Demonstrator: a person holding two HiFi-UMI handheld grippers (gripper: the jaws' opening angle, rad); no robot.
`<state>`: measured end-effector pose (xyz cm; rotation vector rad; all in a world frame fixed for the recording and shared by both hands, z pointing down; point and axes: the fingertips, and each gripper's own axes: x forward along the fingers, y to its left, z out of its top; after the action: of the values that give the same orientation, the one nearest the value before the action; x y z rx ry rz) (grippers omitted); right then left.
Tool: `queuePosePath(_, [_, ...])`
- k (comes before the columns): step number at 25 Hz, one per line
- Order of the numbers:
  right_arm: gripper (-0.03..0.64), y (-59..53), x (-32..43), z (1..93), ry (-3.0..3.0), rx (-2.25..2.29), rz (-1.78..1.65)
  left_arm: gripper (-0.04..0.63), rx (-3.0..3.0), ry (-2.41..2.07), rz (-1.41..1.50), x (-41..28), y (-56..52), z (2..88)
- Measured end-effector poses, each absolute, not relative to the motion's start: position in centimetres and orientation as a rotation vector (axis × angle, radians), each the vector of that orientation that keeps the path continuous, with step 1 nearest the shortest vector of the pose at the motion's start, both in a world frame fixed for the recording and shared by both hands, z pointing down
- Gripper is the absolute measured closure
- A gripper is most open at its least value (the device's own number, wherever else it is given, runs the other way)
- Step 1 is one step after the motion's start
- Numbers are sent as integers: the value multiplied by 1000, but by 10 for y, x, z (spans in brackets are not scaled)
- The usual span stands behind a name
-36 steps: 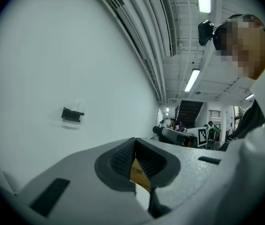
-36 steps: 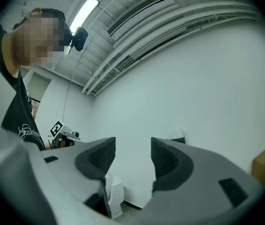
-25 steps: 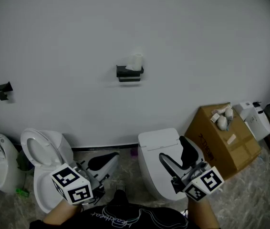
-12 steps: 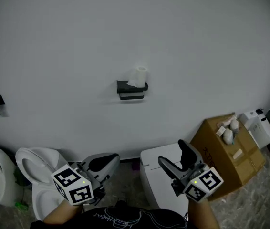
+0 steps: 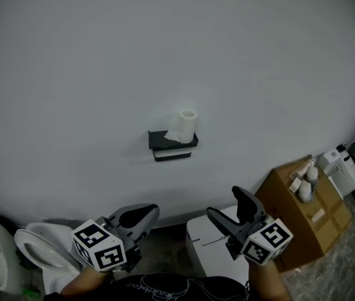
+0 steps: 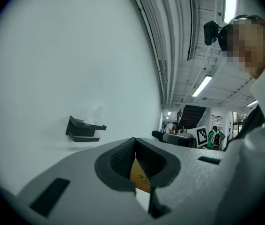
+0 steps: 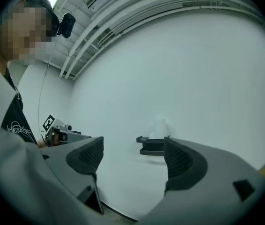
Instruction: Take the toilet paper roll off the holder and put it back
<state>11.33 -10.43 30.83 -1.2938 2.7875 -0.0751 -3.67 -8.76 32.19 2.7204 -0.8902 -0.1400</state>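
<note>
A white toilet paper roll [image 5: 185, 125] stands upright on a black wall-mounted holder [image 5: 171, 144] in the middle of the white wall. The left gripper view shows the holder [image 6: 82, 129] far off to the left, the roll [image 6: 95, 114] faint above it. In the right gripper view the roll [image 7: 159, 127] sits on the holder [image 7: 151, 146] straight ahead between the jaws. My left gripper [image 5: 141, 215] is shut with nothing in it, low at the left. My right gripper [image 5: 226, 207] is open and empty, low at the right, well below the holder.
A white toilet [image 5: 32, 248] with its lid up stands at lower left. A white toilet tank [image 5: 210, 249] is under my right gripper. A brown cardboard box [image 5: 308, 218] with small things on top stands at right, beside a white container [image 5: 342, 170].
The head view has tilted upward, so the holder and roll sit lower in the picture and less floor shows. Both grippers keep their places at the bottom.
</note>
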Motion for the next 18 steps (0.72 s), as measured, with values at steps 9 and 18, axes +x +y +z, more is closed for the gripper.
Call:
queuePosePath(9, [218, -189, 99, 315, 2784, -1329, -96, 591, 2698, -878, -103, -50, -174, 339])
queuePosePath(18, [216, -244, 87, 309, 2807, -1396, -28, 591, 2689, -850, -120, -65, -226, 347])
